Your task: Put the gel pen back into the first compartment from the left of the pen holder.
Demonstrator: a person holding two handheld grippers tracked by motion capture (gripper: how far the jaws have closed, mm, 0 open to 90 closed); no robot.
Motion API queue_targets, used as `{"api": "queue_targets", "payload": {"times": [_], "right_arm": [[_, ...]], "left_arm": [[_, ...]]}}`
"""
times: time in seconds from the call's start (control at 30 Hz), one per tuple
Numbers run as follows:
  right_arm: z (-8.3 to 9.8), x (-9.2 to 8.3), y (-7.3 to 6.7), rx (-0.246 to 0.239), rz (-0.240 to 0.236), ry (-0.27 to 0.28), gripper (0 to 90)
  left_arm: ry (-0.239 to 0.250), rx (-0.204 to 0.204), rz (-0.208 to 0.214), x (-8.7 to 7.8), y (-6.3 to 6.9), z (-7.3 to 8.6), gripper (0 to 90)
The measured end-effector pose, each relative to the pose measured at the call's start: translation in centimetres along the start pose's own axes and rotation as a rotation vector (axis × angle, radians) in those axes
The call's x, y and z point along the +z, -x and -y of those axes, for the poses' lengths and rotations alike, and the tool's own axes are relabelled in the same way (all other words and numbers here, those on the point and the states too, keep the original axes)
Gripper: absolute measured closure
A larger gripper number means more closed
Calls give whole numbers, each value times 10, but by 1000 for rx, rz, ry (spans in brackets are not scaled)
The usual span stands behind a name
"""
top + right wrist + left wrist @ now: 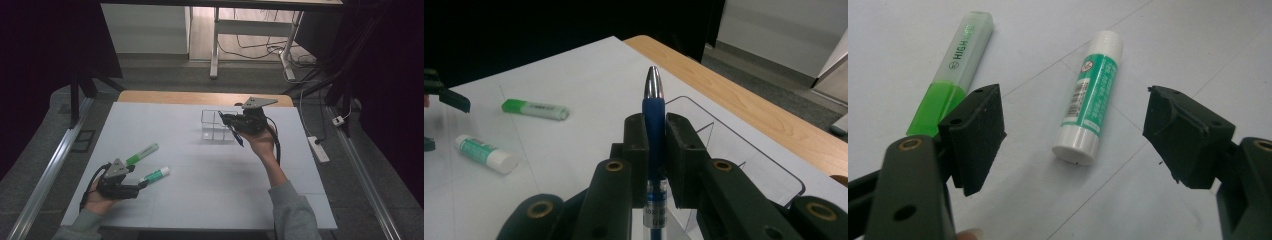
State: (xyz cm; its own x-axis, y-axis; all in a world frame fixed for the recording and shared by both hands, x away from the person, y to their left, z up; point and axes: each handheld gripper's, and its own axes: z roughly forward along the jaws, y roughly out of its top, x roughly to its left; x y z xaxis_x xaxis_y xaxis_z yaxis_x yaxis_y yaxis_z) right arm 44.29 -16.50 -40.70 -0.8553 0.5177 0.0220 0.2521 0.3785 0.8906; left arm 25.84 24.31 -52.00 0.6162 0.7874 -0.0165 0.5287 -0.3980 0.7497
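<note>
A: Right gripper [655, 150]?
B: Clamped on the blue pen [653, 117], silver tip pointing away past the jaws, barrel gripped mid-length. Held just above the near edge of the clear divided box [218, 125] at the far side of the table [200, 200].

A: Step in hand, then?
B: Probably carrying the pen to the box for dropping in. Not in a compartment yet.

A: Left gripper [1073, 130]?
B: Jaws wide apart, nothing between the pads. Hovering low over the glue stick [1090, 95], with the green highlighter [955, 70] just beside it, both flat on the table.

A: Next move?
B: Likely tipping the pen over one compartment, then releasing. Needs a clean line past the thin walls.
</note>
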Motion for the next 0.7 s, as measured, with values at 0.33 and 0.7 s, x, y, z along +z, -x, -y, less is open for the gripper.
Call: {"api": "queue_targets", "payload": {"times": [0.33, 0.7], "right_arm": [[-3, 3, 1, 15, -9, 56, 794], [-20, 17, -3, 28, -19, 94, 794]], "left_arm": [[6, -9, -7, -2, -1, 0, 242], [13, -12, 2, -3, -3, 1, 242]]}}
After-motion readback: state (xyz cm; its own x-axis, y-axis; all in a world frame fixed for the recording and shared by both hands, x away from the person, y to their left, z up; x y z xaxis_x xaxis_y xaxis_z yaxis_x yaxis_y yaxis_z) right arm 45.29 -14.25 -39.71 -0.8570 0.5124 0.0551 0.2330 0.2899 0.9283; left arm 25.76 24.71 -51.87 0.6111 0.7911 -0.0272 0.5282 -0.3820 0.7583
